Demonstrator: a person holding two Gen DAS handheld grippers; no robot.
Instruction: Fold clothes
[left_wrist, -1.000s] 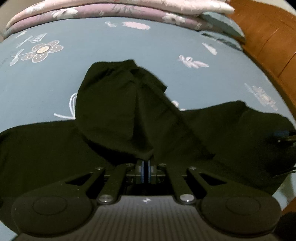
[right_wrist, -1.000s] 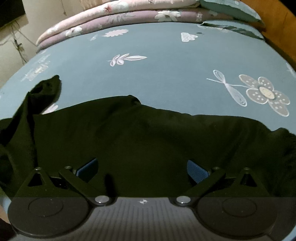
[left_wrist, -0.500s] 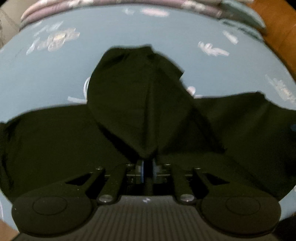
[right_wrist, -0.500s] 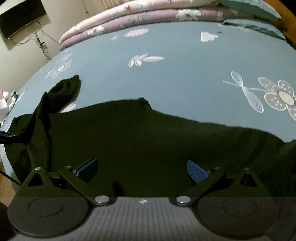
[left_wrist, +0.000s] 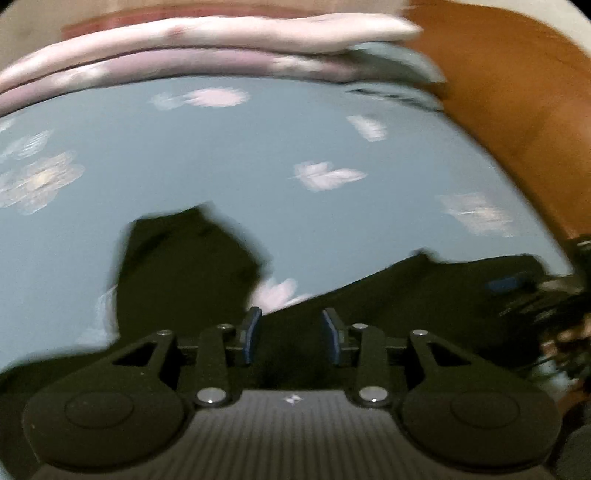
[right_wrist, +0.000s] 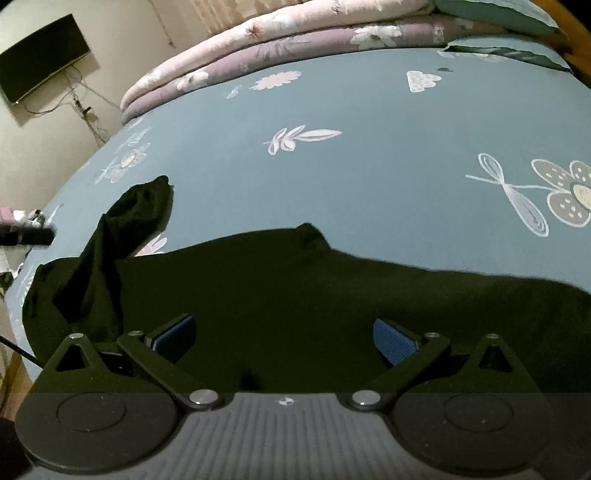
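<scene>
Shirt (right_wrist: 332, 295) black, spread on bed (right_wrist: 369, 177) | L gripper (left_wrist: 291, 334) fingers apart, empty | R gripper (right_wrist: 284, 338) wide apart over cloth

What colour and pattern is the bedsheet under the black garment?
The bedsheet is muted blue with scattered pale flowers and leaves, clearest in the right wrist view.

A blue flower-print bed (right_wrist: 369, 177) carries a black garment (right_wrist: 295, 295) and stacked quilts (right_wrist: 295, 33).
</scene>
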